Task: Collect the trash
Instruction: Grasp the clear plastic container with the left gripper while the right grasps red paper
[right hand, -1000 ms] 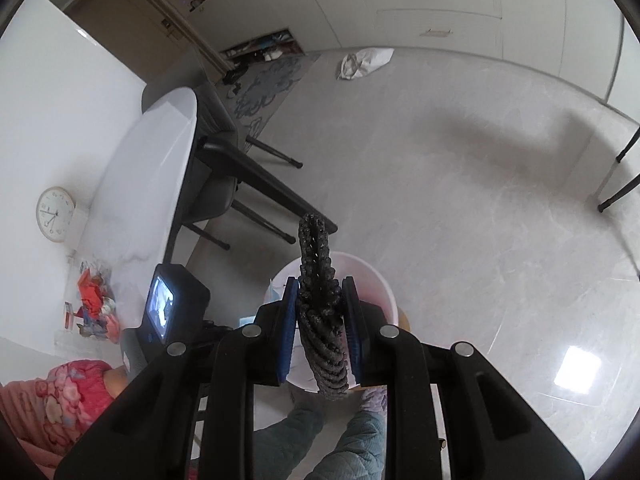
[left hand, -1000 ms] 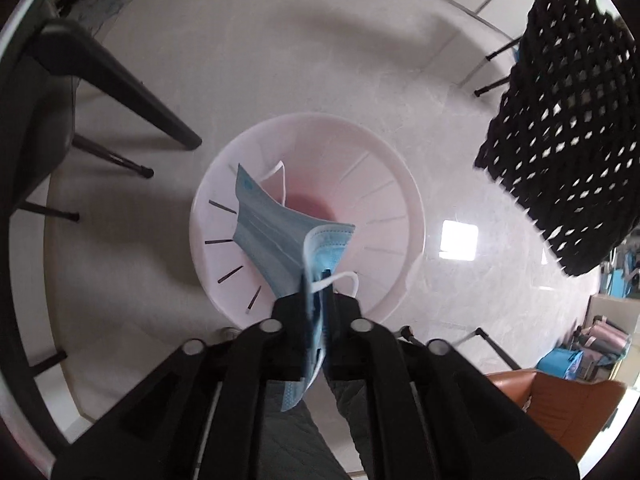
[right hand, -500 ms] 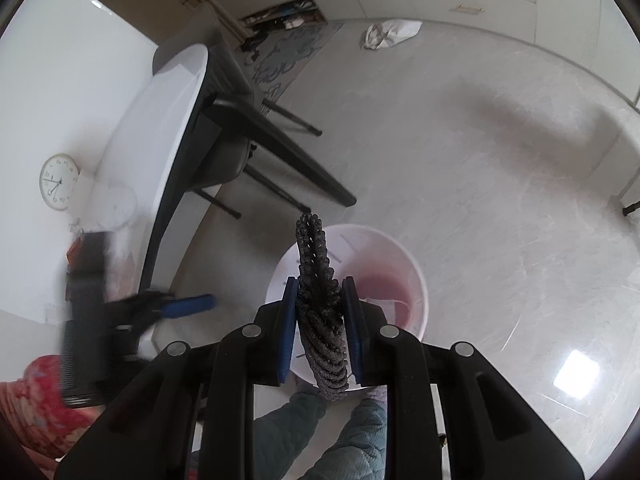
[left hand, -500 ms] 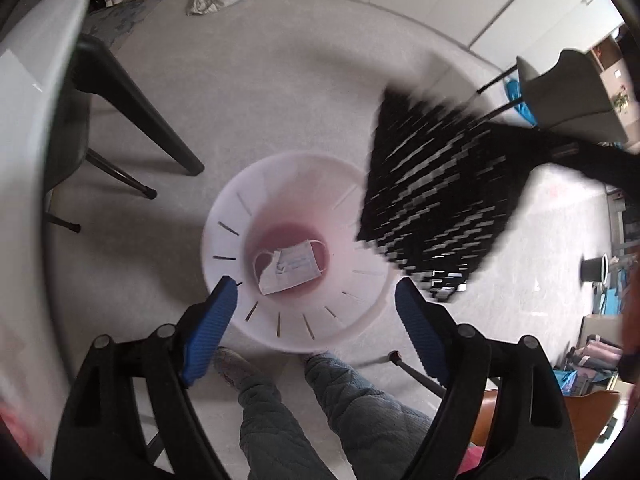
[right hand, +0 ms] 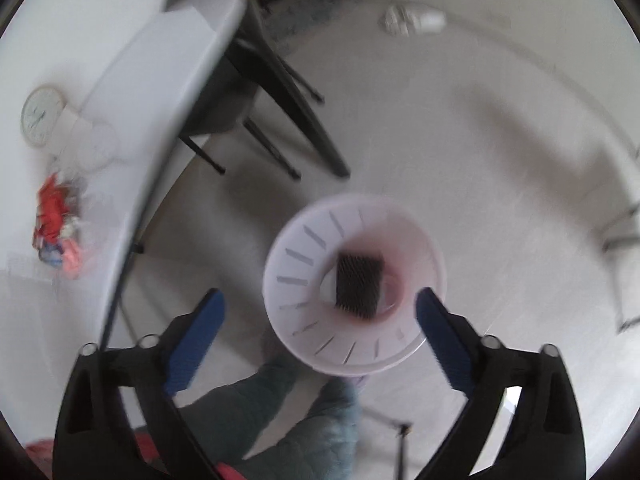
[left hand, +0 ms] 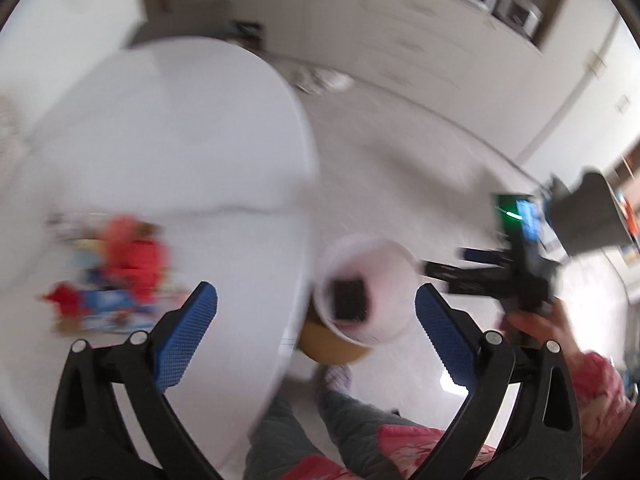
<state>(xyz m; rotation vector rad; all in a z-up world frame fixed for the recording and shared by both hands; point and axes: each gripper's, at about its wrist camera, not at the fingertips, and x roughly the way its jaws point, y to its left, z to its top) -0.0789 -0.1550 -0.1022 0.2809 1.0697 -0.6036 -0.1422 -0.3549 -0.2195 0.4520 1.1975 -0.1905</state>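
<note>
A white trash bin [right hand: 354,284] stands on the floor beside the table; it also shows in the left wrist view [left hand: 366,292]. A black mesh pad [right hand: 358,284] lies at its bottom, also seen in the left wrist view [left hand: 350,300]. My right gripper [right hand: 320,328] is open and empty, held above the bin. My left gripper [left hand: 316,330] is open and empty, over the table edge beside the bin. The right gripper shows in the left wrist view [left hand: 500,276], held by a hand. Both views are blurred.
A white table [left hand: 160,160] holds a blurred pile of red and blue wrappers [left hand: 116,276], also in the right wrist view [right hand: 60,220]. A dark chair [right hand: 256,92] stands under the table. A crumpled white bag [right hand: 412,18] lies on the far floor. The person's legs [right hand: 288,392] are below.
The left gripper opened and dropped the blue mask into the bin, then swung up toward the table. The right gripper opened and the black mesh pad fell into the bin.
</note>
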